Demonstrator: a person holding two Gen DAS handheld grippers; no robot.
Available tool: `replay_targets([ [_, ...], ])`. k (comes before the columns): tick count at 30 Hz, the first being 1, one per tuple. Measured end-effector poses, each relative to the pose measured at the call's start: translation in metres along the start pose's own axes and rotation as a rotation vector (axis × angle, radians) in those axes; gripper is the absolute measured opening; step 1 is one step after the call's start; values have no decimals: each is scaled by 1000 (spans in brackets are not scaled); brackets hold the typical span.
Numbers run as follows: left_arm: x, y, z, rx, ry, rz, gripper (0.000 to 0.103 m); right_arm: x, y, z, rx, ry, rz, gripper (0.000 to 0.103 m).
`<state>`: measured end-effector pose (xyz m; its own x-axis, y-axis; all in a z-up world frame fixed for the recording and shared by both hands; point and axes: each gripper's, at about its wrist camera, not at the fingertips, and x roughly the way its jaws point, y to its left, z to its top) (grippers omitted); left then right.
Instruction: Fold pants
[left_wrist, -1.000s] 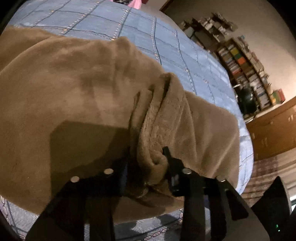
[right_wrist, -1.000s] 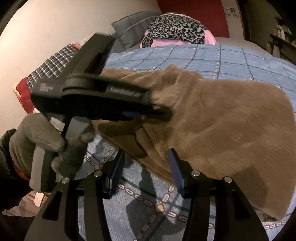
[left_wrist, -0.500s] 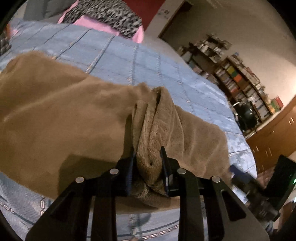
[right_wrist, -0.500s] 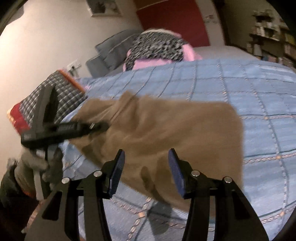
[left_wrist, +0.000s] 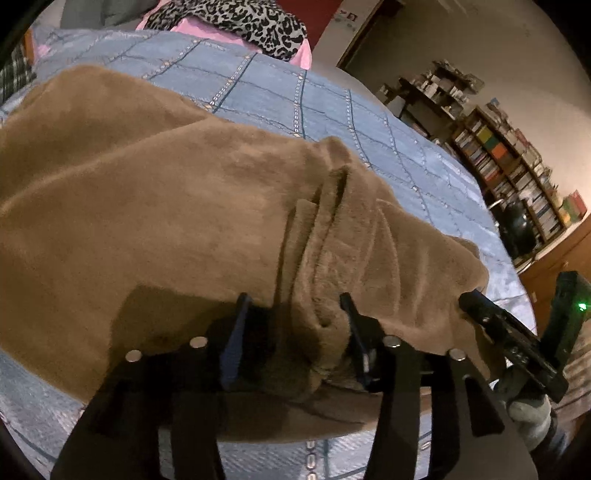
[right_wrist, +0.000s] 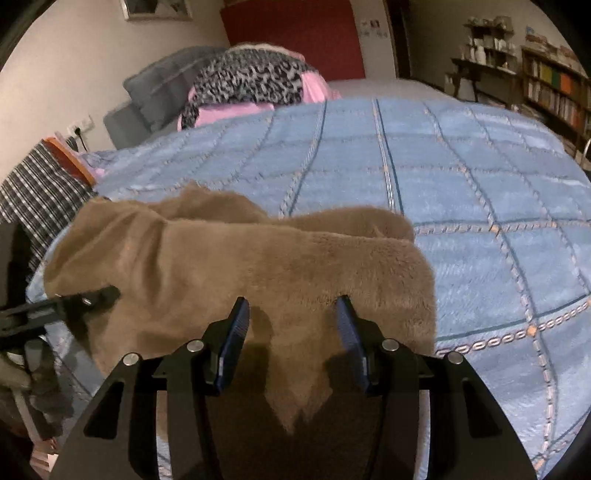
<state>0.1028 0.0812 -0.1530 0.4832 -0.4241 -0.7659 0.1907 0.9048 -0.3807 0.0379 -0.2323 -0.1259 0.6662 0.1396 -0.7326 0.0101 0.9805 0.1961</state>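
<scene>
- The left gripper (left_wrist: 295, 317) has its jaws set apart with a thick bunched fold of the pants (left_wrist: 184, 221) between them; whether the pads actually press the cloth cannot be told, since the fold's lower end is lost in shadow between the fingers.
- The right gripper (right_wrist: 291, 317) stands with its jaws spread wide and the near edge of the pants (right_wrist: 258, 266) lying between and under them, neither pad clearly touching the fabric.
- In the left view the right gripper (left_wrist: 517, 343) shows at the right edge, its tip at the pants' corner; its body is cut off by the frame.
- In the right view the left gripper (right_wrist: 74, 302) enters from the left, tip against the pants' side; a gloved hand (right_wrist: 33, 373) behind it is mostly cut off.
- The brown, fleecy pants lie in a folded heap on the blue bed cover (right_wrist: 480, 221), near its front edge.
- Beyond them a leopard-print cloth (right_wrist: 251, 77) rests on something pink; a plaid cushion (right_wrist: 40, 192) sits at the left edge.
- A bookshelf (left_wrist: 517, 173) stands dim and blurred against the far wall.
</scene>
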Motion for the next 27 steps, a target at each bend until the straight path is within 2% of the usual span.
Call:
replay_targets([
  [6, -1, -1, 0, 35, -9, 38, 60, 15, 8, -11, -70, 16, -50, 50],
  [9, -9, -1, 2, 9, -20, 53, 65, 11, 9, -8, -53, 27, -53, 49],
  [13, -29, 2, 3, 12, -73, 75, 67, -8, 22, 5, -46, -6, -40, 50],
  [19, -45, 15, 3, -21, -99, 91, 70, -11, 67, 29, -95, -12, 62, 50],
  [24, -61, 52, -2, -113, -124, 125, 78, 7, 111, 32, -165, 26, 129, 50],
  [27, -74, 76, -5, -175, -147, 141, 79, 21, 135, 27, -217, 53, 148, 50],
])
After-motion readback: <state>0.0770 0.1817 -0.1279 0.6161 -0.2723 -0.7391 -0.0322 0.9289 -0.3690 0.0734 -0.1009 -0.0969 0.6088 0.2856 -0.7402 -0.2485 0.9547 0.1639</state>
